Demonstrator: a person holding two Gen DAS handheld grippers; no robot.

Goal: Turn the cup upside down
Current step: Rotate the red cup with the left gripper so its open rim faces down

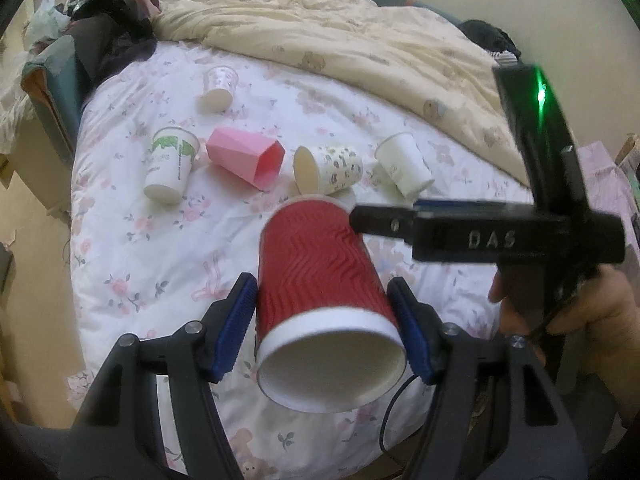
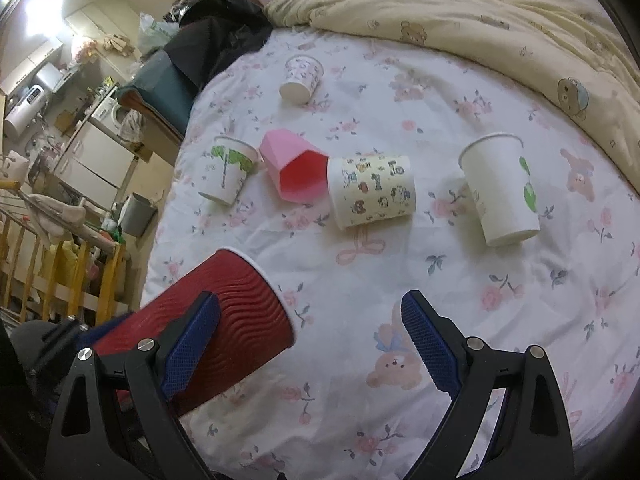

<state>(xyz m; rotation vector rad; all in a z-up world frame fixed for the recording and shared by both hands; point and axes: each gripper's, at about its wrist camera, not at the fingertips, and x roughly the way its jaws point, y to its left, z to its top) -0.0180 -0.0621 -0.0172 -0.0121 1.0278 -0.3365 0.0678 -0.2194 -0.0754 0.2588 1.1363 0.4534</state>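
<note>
My left gripper [image 1: 324, 312] is shut on a red ribbed paper cup [image 1: 320, 276], held tilted above the bed with its white base end toward the camera. The blue pads [image 1: 240, 320] press both its sides. The same red cup [image 2: 240, 320] shows at the lower left of the right wrist view, behind my right gripper's left finger. My right gripper [image 2: 312, 320] is open and empty above the floral sheet; it also shows in the left wrist view [image 1: 380, 226], just right of the red cup.
Several cups lie on the floral sheet [image 1: 160, 248]: a green-print cup [image 2: 228, 174], a pink faceted cup [image 2: 292, 170], a cartoon-print cup [image 2: 372, 190], a white cup [image 2: 500, 188], a small patterned cup [image 2: 300, 78]. A yellow duvet [image 2: 480, 20] is behind. The bed edge and furniture are at left.
</note>
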